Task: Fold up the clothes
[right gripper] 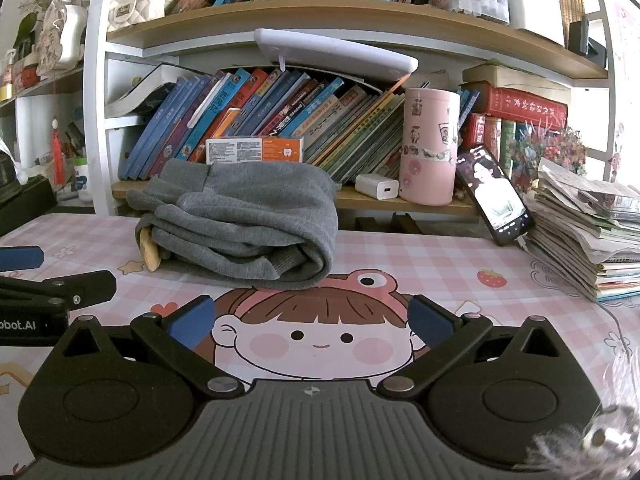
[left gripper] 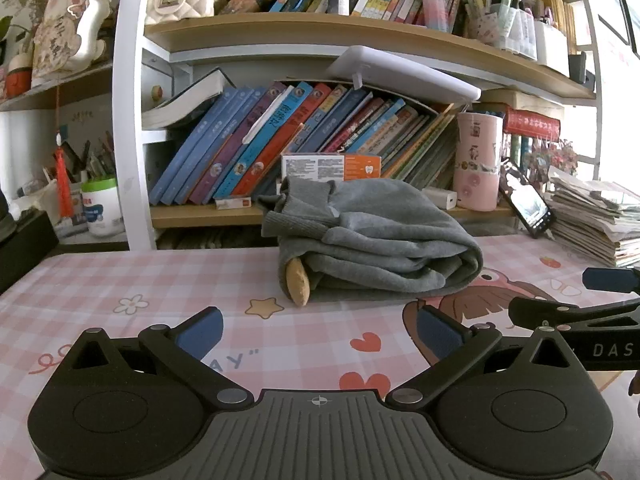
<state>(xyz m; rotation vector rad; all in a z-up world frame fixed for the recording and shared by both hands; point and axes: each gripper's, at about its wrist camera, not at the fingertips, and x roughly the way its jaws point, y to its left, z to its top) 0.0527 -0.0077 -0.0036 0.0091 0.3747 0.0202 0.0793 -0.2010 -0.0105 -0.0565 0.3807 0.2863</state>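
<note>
Where bookshelves (right gripper: pixel 280 16) crowd behind, pink checked tablecloth (right gripper: pixel 440 256), folded grey garment (right gripper: pixel 248 216), perhaps trousers.

My right gripper (right gripper: pixel 310 322) hangs with jaws spread wide, empty, above the pink cartoon table mat (right gripper: pixel 440 256). The folded grey garment (right gripper: pixel 244 220) lies ahead, untouched. My left gripper (right gripper: pixel 24 276) shows at the left edge.

The bench (right gripper: pixel 420 256) wears a pink checked cover printed with a cartoon girl, hearts, stars and a strawberry. A folded grey garment (right gripper: pixel 244 220) lies on it at centre frame, a tan piece poking from its left end. At the right edge sits a stack of papers (right gripper: pixel 580 240), a phone (right gripper: pixel 494 196) propped just beside it.
</note>
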